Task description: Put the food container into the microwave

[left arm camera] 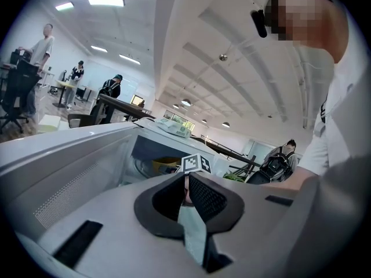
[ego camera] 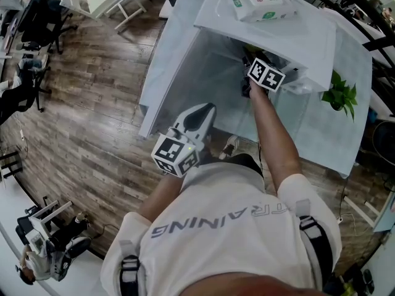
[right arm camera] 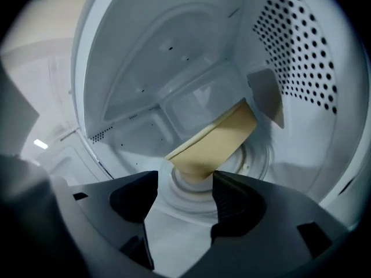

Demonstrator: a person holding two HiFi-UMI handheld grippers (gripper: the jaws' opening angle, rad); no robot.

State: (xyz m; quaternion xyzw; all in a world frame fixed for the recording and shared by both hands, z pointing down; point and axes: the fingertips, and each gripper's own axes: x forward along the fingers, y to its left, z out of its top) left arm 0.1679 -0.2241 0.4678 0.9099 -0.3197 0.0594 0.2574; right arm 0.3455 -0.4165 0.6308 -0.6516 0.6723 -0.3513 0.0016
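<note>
The food container (right arm camera: 217, 141), clear with a yellow lid, lies tilted inside the white microwave (ego camera: 271, 39), its near end over the turntable hub (right arm camera: 191, 187). My right gripper (right arm camera: 184, 181) reaches into the cavity and stands open, its fingertips at either side of the container's near end, and I cannot tell whether they touch it. Its marker cube (ego camera: 266, 74) shows at the microwave's opening. My left gripper (ego camera: 205, 111) hangs low in front of the person, outside the microwave, shut with nothing in it. From the left gripper view a yellow patch (left arm camera: 164, 163) of the container shows inside.
The microwave door (ego camera: 165, 73) stands swung open to the left. A pack of wet wipes (ego camera: 262, 4) lies on top of the microwave. A green plant (ego camera: 340, 94) stands on the white table (ego camera: 358, 134) to the right. People and chairs are far off.
</note>
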